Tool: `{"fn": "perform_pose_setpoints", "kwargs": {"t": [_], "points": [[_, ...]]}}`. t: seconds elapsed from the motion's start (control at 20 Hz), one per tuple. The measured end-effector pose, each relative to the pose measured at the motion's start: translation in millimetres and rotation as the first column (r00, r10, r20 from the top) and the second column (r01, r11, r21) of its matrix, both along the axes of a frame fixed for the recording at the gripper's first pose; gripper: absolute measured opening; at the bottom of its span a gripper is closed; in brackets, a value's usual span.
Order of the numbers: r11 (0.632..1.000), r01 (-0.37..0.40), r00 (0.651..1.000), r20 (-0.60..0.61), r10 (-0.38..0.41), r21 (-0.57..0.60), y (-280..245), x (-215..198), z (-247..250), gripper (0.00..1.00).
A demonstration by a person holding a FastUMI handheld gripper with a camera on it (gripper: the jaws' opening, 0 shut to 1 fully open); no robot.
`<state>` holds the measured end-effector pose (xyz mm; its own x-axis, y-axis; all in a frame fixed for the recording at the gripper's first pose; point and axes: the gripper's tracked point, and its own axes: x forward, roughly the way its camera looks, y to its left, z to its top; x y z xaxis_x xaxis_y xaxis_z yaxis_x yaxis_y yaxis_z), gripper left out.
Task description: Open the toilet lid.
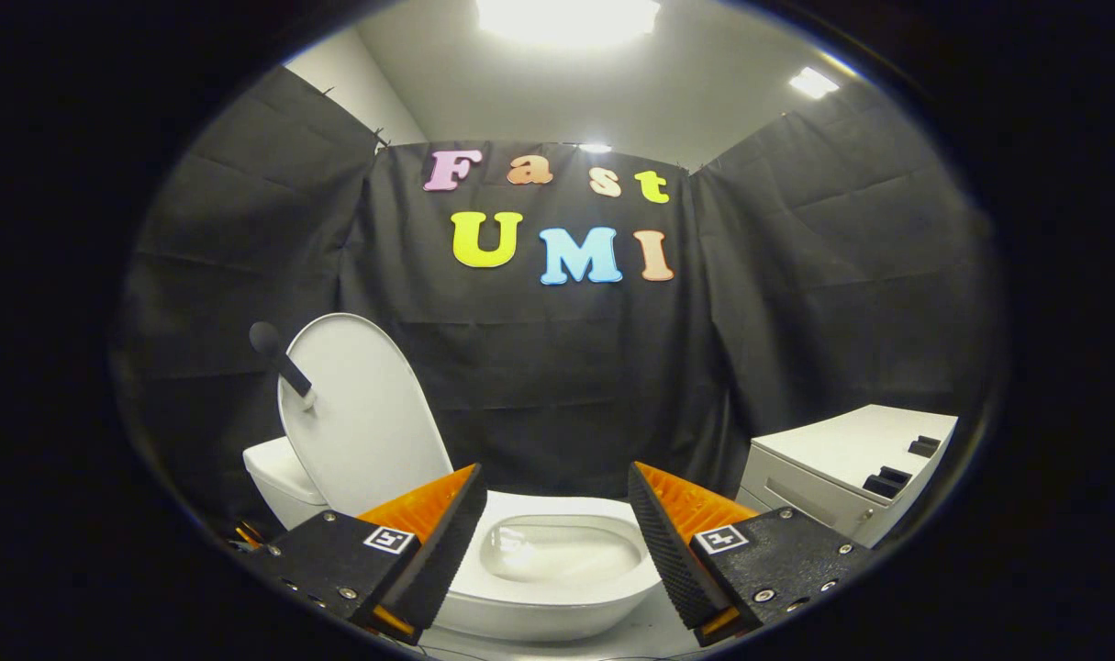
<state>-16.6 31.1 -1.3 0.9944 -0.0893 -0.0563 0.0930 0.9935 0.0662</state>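
We see the white oval plastic toilet lid (360, 413) standing upright beyond our tool (552, 528), a dark knobbed handle (280, 361) on its face. Our tool's fingers are spread apart over the white ceramic bowl (557, 588), gripping nothing. A white cabinet (841, 464) stands near on the right.

Raised toilet lid (360, 413) behind the bowl (557, 560); cabinet (851, 464) well right of it

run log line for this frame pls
task: open toilet lid | toilet lid: raised, upright, black handle on it | bowl: exposed | gripper: open, holding nothing, bowl between fingers | white cabinet: beside toilet
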Motion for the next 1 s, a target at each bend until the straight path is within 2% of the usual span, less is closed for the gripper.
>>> {"fn": "perform_pose_setpoints", "kwargs": {"t": [0.45,1.0], "points": [[0.999,-0.046,0.999,0.001,0.046,-0.001,13.1,0.1,-1.4,0.95],[0.999,-0.048,0.999,0.004,0.048,0.013,12.2,0.8,-0.4,0.95]]}}
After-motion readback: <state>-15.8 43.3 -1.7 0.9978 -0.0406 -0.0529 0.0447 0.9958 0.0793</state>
